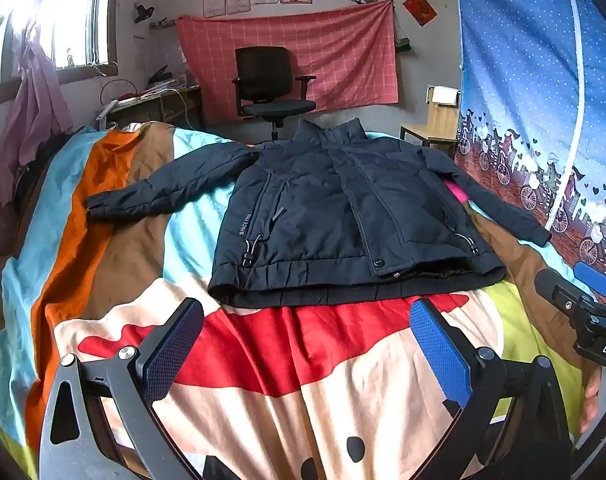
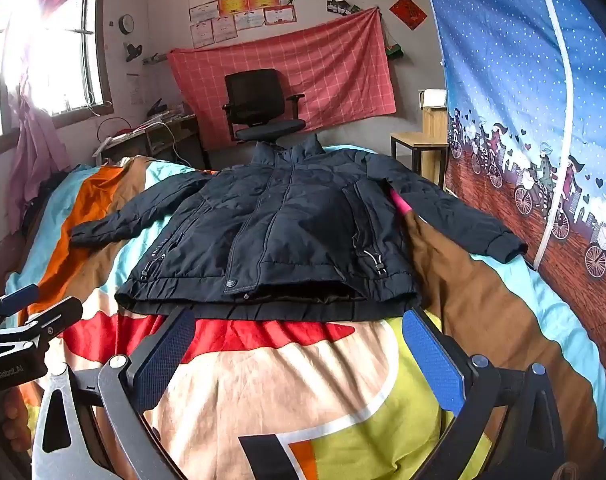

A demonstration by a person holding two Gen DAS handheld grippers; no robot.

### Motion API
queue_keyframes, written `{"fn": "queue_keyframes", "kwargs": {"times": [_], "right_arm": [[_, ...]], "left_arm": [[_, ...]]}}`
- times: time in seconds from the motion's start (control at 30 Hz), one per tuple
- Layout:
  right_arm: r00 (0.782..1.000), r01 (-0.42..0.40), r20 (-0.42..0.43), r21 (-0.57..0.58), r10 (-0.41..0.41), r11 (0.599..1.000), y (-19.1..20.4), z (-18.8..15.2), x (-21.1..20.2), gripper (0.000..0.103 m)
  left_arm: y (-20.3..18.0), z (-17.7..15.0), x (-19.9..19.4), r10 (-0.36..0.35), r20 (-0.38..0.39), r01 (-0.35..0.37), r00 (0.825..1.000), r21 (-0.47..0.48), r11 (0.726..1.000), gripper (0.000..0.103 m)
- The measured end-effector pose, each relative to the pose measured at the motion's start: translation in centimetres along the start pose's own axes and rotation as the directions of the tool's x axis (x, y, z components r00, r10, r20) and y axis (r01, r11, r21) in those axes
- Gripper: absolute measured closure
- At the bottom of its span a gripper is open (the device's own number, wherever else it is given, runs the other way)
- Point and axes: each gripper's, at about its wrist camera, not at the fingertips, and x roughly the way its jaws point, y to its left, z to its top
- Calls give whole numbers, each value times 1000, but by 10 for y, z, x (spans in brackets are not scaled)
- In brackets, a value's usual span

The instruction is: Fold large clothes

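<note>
A dark navy padded jacket (image 1: 323, 208) lies flat and face up on the bed, zipped, collar at the far end, both sleeves spread out to the sides. It also shows in the right wrist view (image 2: 279, 232). My left gripper (image 1: 307, 344) is open and empty, just short of the jacket's hem. My right gripper (image 2: 299, 344) is open and empty, its fingertips right at the hem's near edge. The right gripper's body also shows at the right edge of the left wrist view (image 1: 583, 312), and the left gripper's body shows at the left edge of the right wrist view (image 2: 23, 320).
The bed is covered by a colourful patterned blanket (image 1: 115, 208). A blue printed bed curtain (image 1: 543, 120) hangs close on the right. A black office chair (image 1: 273, 88), a desk (image 1: 155, 104) and a small wooden table (image 1: 435, 132) stand beyond the bed's far end.
</note>
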Motion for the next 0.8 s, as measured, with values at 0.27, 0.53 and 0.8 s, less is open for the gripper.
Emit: {"fn": "queue_keyframes", "kwargs": {"times": [0.27,0.53,0.8], "right_arm": [[1000,-3,-2,4,3,1000,0,0,0,0],[1000,-3,-3,5,3,1000,-1,0,0,0],[1000,-3,-4,6,4,1000,-1,0,0,0]], "left_arm": [[0,0,-1,-3,-2,3,1000,-2,1000,2],[0,0,0,-3,-5,3,1000,-3,1000,2],[0,0,0,-3,-6,3,1000,-4,1000,2]]}}
